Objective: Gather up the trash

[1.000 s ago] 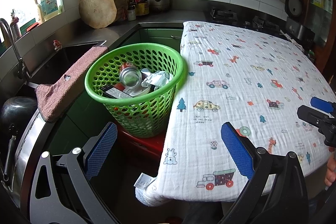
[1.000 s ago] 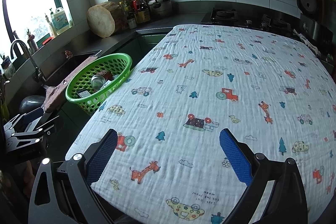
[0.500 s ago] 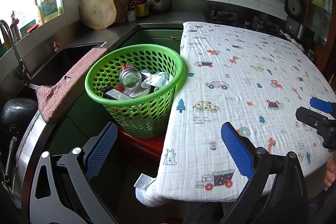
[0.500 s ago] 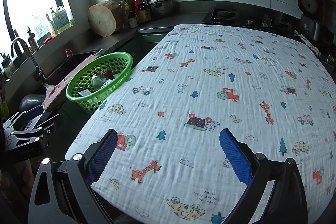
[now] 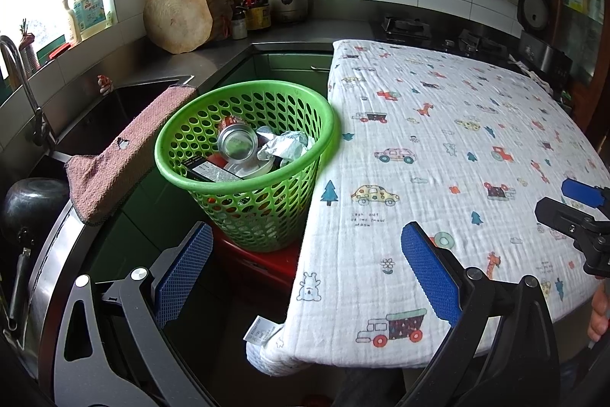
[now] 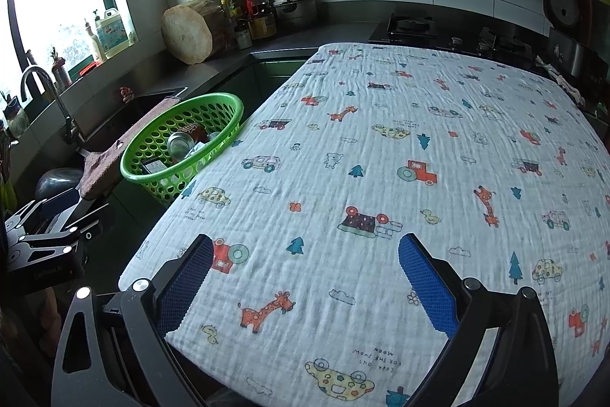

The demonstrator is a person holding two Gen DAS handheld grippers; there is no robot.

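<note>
- Green basket (image 5: 244, 155) beside the tabletop (image 5: 457, 147) holds a can (image 5: 237, 143) and crumpled wrappers (image 5: 284, 147).
- No trash visible on the cloth; both claws, left (image 5: 305, 273) and right (image 6: 305, 288), gape wide, empty.

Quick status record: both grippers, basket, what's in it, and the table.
left gripper: open, holding nothing
right gripper: open, holding nothing, over the table
basket: green, upright, beside the table's left edge
basket contents: can, crumpled wrapper, dark packet
table: covered by printed cloth, no trash visible on it
</note>
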